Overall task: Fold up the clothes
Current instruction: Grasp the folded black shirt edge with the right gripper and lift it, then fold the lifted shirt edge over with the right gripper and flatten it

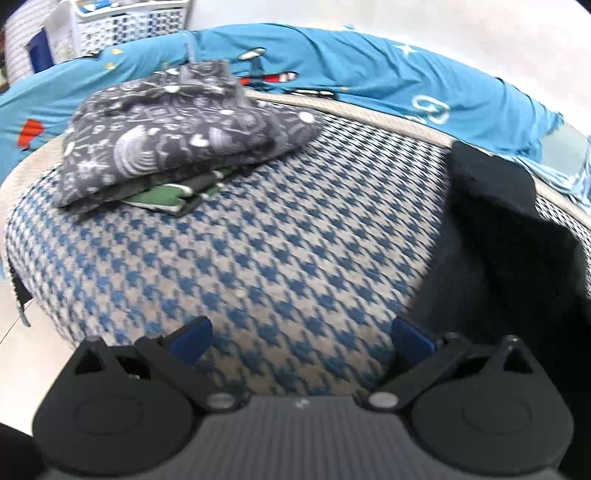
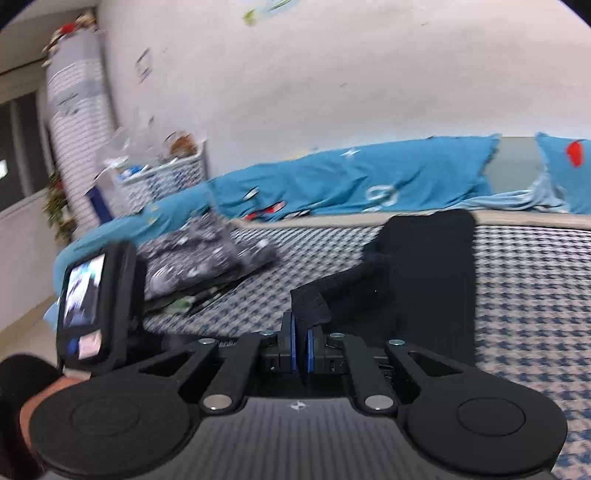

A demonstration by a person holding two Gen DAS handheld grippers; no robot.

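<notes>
Left gripper (image 1: pixel 301 341) spread wide, blue pads (image 1: pixel 192 339) far apart, nothing between them, hovering over bare houndstooth mattress cover (image 1: pixel 258 258). Right gripper (image 2: pixel 302 349) clenched tight, blue pads (image 2: pixel 293 343) pinching a fold of the black garment (image 2: pixel 428 280), cloth bunched up right at the fingertips and stretching away across the bed. Same black garment at the right edge of the left wrist view (image 1: pixel 495 206), dark and featureless, lying on the houndstooth surface just beside the open fingers, apart from them. Off to the far left, a folded stack: grey patterned garment (image 1: pixel 177 147) on top, white shell-like prints all over, resting on a green and black piece (image 1: pixel 166 197) peeking out beneath. Same grey pile blurred in the right wrist view (image 2: pixel 207 258), well apart from the black garment. Behind it all, a bright blue printed sheet (image 1: pixel 369 70) rumpled along the far edge of the mattress, red and white shapes scattered over it. White lattice laundry basket (image 1: pixel 122 22) beyond that, against the wall. Left gripper's small screen (image 2: pixel 83 299) visible from the right wrist camera, lit but smeared by motion, with a hand (image 2: pixel 40 402) below it. Tall white unit (image 2: pixel 77 107) standing in the far corner, details too blurred to read.
</notes>
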